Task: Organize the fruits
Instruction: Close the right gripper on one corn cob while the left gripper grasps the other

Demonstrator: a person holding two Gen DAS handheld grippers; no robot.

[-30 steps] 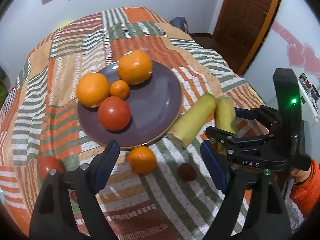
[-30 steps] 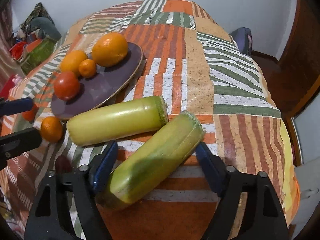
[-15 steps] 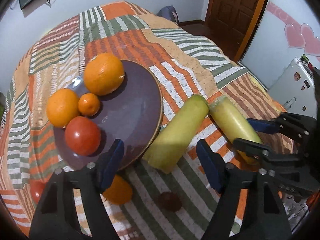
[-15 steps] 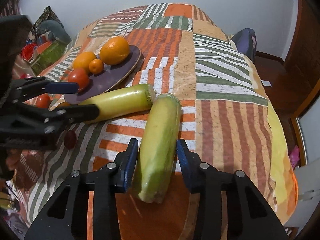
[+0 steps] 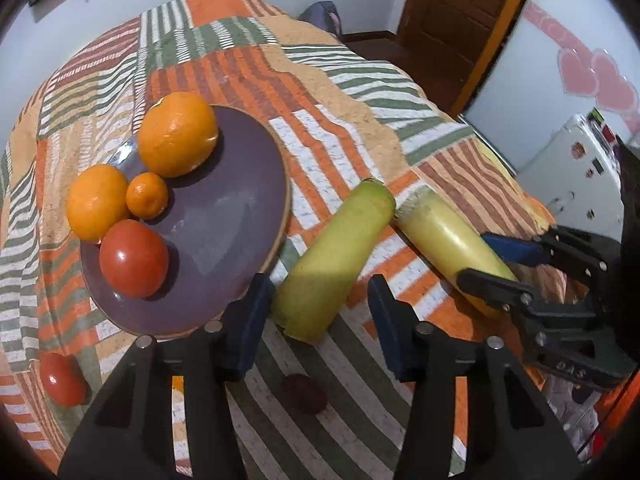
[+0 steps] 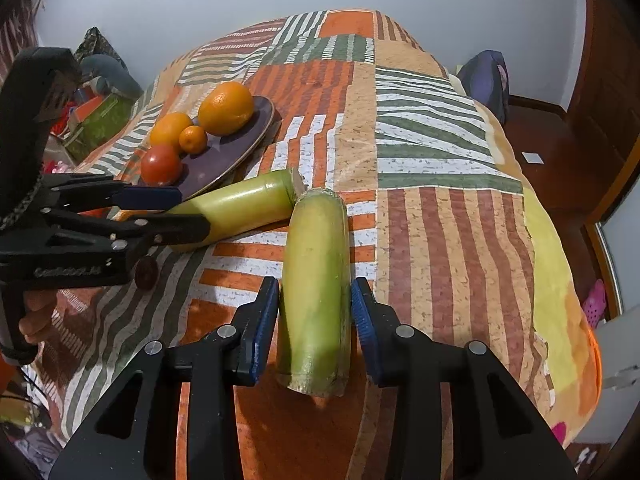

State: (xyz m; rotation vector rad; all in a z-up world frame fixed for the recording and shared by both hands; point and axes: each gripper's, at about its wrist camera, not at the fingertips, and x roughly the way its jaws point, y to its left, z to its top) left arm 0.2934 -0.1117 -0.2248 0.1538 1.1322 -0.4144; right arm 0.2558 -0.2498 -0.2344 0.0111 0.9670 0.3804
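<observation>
The right gripper (image 6: 315, 320) clenches a pale green squash (image 6: 316, 280) on the striped bedspread (image 6: 440, 220). The left gripper's (image 5: 318, 316) jaws are closing around a second yellow-green squash (image 5: 332, 260), pads not yet pressing. Beyond, a purple plate (image 5: 232, 216) carries three oranges (image 5: 176, 134) and a tomato (image 5: 134, 258). Farthest stands a wooden door (image 5: 460, 12).

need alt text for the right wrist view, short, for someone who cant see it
The right hand-held gripper clamps a long yellow-green squash lying on a striped patchwork bedspread. At left, the left hand-held gripper is closing around a second yellow-green squash, beside a round purple plate holding three oranges and a red tomato.
</observation>
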